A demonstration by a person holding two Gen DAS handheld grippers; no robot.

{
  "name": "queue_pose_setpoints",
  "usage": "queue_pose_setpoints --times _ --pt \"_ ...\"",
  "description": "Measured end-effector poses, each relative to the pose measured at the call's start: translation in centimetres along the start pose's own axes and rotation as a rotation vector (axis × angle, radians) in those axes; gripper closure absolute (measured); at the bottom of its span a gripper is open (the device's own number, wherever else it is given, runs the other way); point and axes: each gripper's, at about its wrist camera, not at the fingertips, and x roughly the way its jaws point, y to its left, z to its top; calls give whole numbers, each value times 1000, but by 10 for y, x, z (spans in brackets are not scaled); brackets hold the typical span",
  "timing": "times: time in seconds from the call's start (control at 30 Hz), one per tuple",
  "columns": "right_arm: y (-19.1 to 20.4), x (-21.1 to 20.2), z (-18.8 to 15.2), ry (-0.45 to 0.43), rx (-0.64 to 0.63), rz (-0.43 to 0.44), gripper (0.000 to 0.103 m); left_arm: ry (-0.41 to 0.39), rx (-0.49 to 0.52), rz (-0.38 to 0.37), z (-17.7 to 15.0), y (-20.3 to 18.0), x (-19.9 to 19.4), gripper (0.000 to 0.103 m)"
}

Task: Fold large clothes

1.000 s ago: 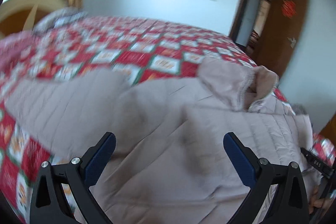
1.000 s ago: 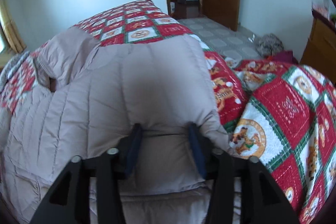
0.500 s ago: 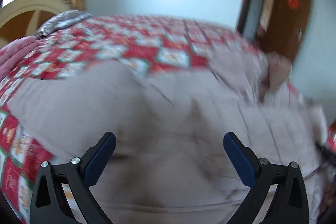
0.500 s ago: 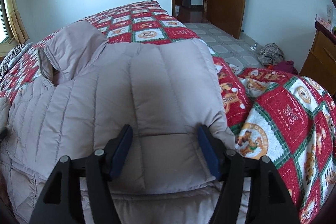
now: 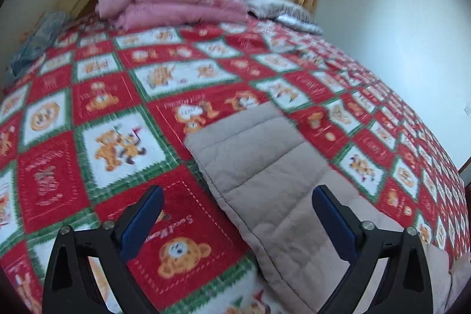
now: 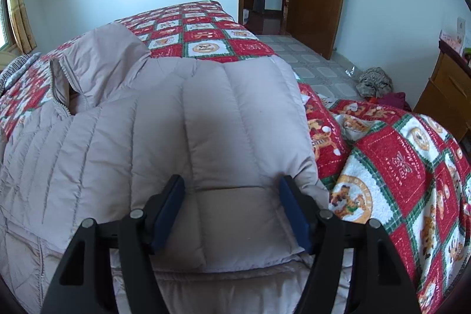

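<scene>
Both grippers stand released, and the left wrist view comes first: the left gripper (image 5: 237,221) hangs with its blue pads spread wide over the red checked blanket (image 5: 88,114), nothing between them, while one sleeve of the beige padded coat (image 5: 265,175) stretches away from it toward the headboard, probably the part to be gathered in next. Pink bedding (image 5: 173,5) is stacked at the far end, clear of the work. From the right wrist view, the right gripper (image 6: 232,209) has just been opening; its pads flank the cuff of the other sleeve (image 6: 229,122), already folded across the coat's body (image 6: 73,155), without pressing it, so the fold seems laid down and let go.
</scene>
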Motion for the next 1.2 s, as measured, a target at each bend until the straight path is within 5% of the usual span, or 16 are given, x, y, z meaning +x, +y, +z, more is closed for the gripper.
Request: queue_pose_setpoints --times 0.1,0.23,0.3,0.37,0.43,0.63,0.83,1.03,1.2 --pt "1 1 0 1 -5 -7 33 78 -19 -52 -5 0 20 21" --pt "2 0 -2 -1 -7 -8 32 65 -46 -72 -12 3 20 25" --pt "2 0 -1 -1 -7 -7 32 64 -60 -77 -13 6 19 47" --pt "2 0 -2 -1 -7 -6 32 72 -79 -153 -12 10 19 96" --pt "2 -1 -2 -1 -5 -4 32 109 -111 -275 -11 16 23 97" --pt "2 -1 -1 -3 -4 -2 32 55 -68 -323 -7 5 -7 98" --pt "2 -1 -1 -4 0 5 32 -141 203 -453 -8 -69 -107 100" --pt "2 -1 -1 -5 2 7 32 -276 576 -741 -87 -160 -234 100" --pt "2 -2 0 -6 9 13 32 -195 810 -940 -191 -213 -286 100"
